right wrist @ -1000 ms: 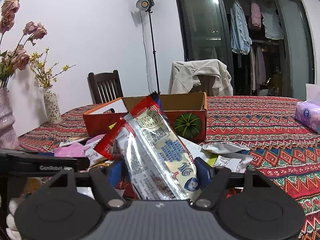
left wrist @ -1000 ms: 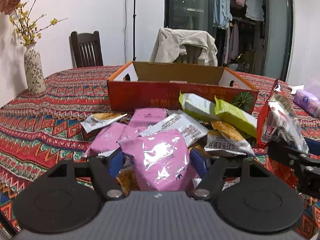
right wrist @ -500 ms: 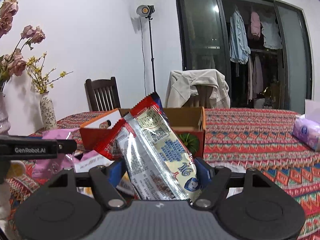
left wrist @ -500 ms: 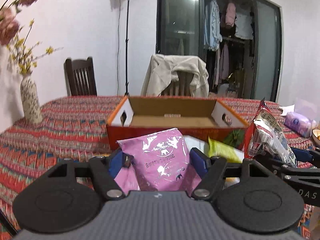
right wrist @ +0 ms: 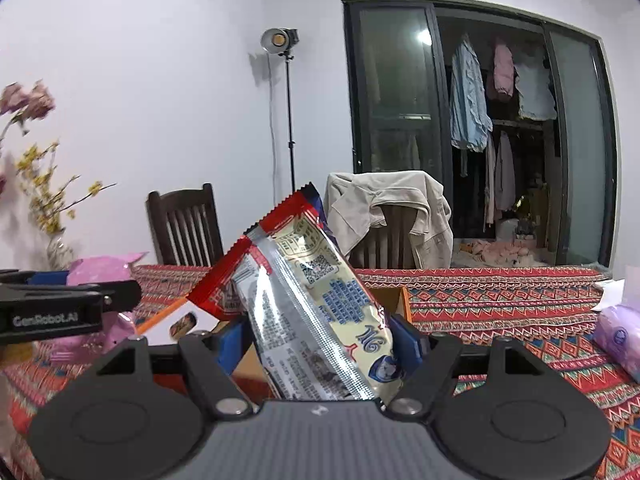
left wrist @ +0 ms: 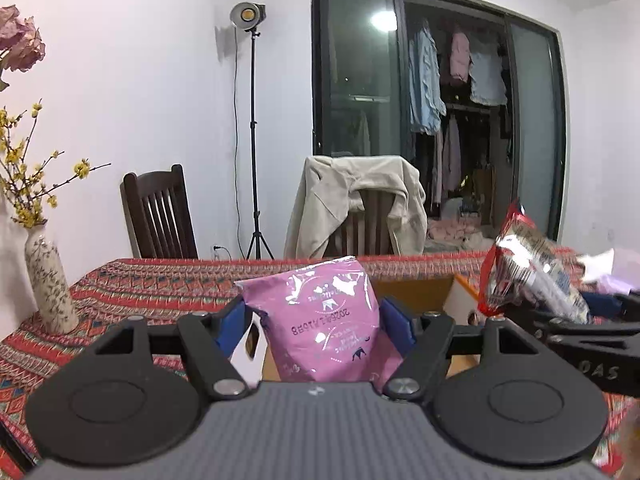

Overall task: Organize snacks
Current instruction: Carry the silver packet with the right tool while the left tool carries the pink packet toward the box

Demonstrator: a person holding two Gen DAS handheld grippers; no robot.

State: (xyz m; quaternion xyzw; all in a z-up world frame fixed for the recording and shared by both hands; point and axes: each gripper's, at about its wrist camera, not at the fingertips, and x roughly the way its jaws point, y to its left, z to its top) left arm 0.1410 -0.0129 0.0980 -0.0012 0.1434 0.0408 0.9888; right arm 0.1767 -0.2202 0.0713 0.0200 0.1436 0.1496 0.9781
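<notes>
- red patterned cloth covers the desk [right wrist: 500, 296], which spans both views; beyond it stand a dark wooden chair [left wrist: 160, 212] and a second chair draped with a beige jacket [left wrist: 360, 200].
- a light stand [left wrist: 252, 120] rises by the white wall, and glass doors behind show hanging clothes.
- the cardboard box [left wrist: 420, 292] sits on the desk straight ahead of both grippers, mostly hidden behind the held packets; only its brown inner wall, an orange edge and a white flap show.
- the left gripper [left wrist: 316, 320] is closed on a pink snack bag [left wrist: 320, 320], its blue pads pressing both sides, the bag upright and lifted in front of the box.
- the right gripper [right wrist: 320, 340] is clamped on a long red and silver snack packet [right wrist: 304, 300] that leans to the left, blocking much of the box.
- a flowered vase [left wrist: 48, 284] with yellow sprigs stands at the desk's left edge.
- a pale purple tissue pack [right wrist: 620, 336] lies on the desk at far right, well apart from the box.
</notes>
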